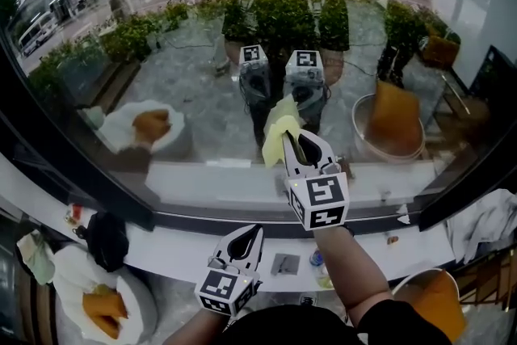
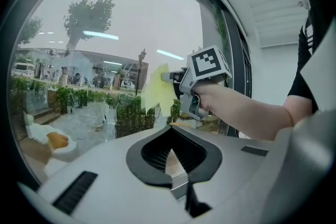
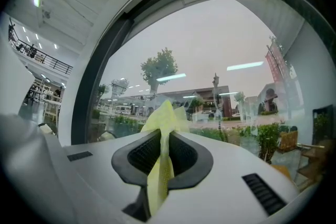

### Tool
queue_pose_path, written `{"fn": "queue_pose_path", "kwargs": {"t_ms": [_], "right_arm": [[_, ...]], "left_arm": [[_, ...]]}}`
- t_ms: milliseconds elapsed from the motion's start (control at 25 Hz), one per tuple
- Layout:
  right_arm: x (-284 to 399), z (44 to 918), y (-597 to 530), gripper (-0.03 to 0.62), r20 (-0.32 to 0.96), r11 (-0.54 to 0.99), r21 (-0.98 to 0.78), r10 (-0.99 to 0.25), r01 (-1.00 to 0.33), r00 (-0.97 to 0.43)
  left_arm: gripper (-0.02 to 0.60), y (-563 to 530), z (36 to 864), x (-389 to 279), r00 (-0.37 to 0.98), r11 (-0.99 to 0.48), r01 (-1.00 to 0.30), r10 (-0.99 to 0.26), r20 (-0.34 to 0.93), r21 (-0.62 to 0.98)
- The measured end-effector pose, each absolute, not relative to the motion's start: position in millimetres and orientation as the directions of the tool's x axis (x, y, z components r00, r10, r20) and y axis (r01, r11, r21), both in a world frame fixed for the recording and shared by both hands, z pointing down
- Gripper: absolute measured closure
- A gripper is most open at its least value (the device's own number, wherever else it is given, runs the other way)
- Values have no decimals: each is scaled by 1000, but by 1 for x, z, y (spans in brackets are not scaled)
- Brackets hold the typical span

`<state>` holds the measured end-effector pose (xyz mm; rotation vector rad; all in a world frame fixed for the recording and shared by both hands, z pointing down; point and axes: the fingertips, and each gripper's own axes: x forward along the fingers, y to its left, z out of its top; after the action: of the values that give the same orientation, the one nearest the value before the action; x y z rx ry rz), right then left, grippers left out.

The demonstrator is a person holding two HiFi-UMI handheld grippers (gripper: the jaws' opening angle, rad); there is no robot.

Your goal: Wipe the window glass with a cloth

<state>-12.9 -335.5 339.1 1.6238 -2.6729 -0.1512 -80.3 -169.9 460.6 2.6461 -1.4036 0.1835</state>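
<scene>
at a street-facing shopfront window, the right gripper (image 1: 288, 140) is clamped on a yellow cloth (image 1: 279, 132), its jaws closed over a narrow fold while the rest of the fabric bunches out past the tips and appears to meet the window glass (image 1: 186, 93) low down, just above the bottom frame (image 1: 242, 183). the left gripper (image 1: 249, 233) hangs lower and nearer the person, over the white ledge (image 1: 161, 250), its jaws together on nothing and taking no part in the wipe. the risk here looks to lie in that thin hold: if the cloth drags hard on the pane, friction could tug the fold out from between the pads and drop it onto the ledge. because so little fabric sticks out ahead of the jaws, a firmer push or a steeper tilt could bring the hard tips themselves against the glass, scraping or smearing rather than cleaning. the bunched wad also touches only a small patch, so wide strokes may leave unwiped bands, and a stroke run too low could snag the cloth on the frame.
</scene>
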Motion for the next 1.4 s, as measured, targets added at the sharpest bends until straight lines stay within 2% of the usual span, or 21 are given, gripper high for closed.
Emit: {"fn": "queue_pose_path", "kwargs": {"t_ms": [200, 480, 960, 1400], "right_arm": [[-10, 337, -330, 542, -44, 440, 89, -894, -893, -445], [57, 334, -328, 542, -45, 393, 88, -917, -916, -397], [222, 339, -318, 540, -35, 237, 99, -970, -967, -241], [353, 356, -307, 540, -27, 70, 43, -997, -997, -71]], "left_arm": [[574, -170, 460, -82, 582, -579, -812, -796, 167, 69], [574, -177, 455, -27, 627, -623, -778, -762, 164, 80], [574, -182, 452, 105, 748, -748, -660, -646, 154, 68], [574, -189, 456, 183, 805, -816, -578, -562, 190, 35]]}}
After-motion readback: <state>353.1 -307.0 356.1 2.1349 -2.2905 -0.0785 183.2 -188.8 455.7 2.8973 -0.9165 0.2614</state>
